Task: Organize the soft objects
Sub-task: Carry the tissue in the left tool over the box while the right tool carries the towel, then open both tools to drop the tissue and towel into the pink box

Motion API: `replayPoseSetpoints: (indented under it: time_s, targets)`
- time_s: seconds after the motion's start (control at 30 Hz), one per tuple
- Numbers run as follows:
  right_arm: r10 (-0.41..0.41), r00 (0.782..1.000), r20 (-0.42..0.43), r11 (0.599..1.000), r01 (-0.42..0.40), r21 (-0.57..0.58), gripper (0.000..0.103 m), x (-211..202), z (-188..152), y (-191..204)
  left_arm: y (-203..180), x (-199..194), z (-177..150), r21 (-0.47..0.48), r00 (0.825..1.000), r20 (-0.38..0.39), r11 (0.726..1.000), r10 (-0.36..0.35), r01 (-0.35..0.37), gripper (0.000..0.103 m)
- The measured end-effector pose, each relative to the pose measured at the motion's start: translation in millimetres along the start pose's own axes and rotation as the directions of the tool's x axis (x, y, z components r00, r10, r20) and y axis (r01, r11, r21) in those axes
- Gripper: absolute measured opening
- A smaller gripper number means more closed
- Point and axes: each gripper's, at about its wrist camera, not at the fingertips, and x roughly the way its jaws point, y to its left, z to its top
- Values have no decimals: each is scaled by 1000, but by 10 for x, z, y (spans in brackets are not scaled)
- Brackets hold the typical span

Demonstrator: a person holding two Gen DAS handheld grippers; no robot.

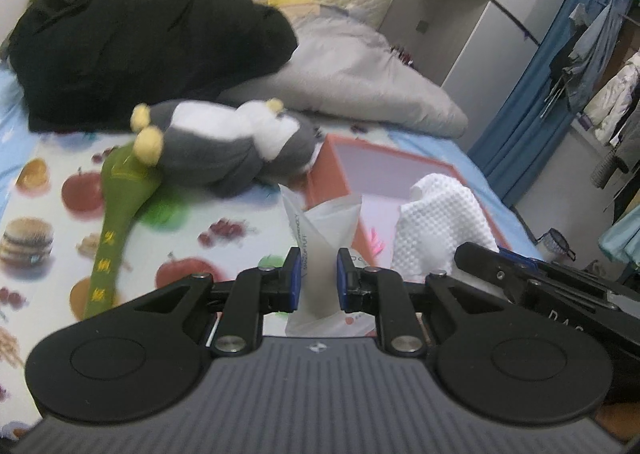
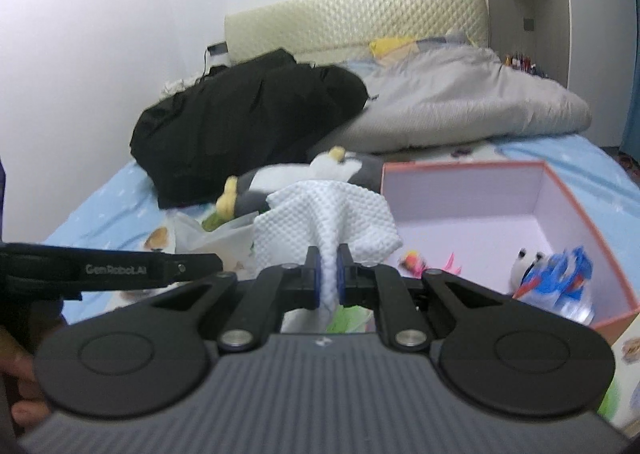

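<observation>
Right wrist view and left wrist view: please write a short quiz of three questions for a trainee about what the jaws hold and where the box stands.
1. True or false: the right gripper is shut on the white textured cloth.
2. What does the left gripper pinch? A) the penguin plush B) a frosted plastic pouch C) the green sock
3. Fill in: the open box has an orange outside and a ____ inside.

Key: 1 true; 2 B; 3 white. Small toys lie in the box.
</observation>
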Motion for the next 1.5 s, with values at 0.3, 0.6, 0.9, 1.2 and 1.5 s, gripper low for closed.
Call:
replayPoseSetpoints:
  time_s: [0.3, 0.6, 0.9, 1.2, 1.5]
  targets:
    - [-41, 997, 65, 999, 40, 16, 12, -72, 360, -499, -561, 279, 333, 43, 999, 1, 998, -52, 52, 21]
    - [-118, 993, 15, 987, 116, 111, 12, 191, 428, -1156, -1123, 909, 556, 126, 995, -49, 988, -82, 88, 21]
    - [-165, 981, -102, 967, 181, 179, 12, 618, 336, -1680, -1364, 1741, 602, 164, 983, -163, 981, -81, 108, 21]
    - [-146, 962, -231, 953, 200, 228, 13, 1073, 59, -1980, -1303, 2322, 412, 198, 958, -287, 979, 2, 57, 21]
    - [-137, 960, -246, 947, 200, 253, 39, 1146, 50, -2009, -1222, 2299, 440, 191, 959, -282, 981, 15, 41, 49]
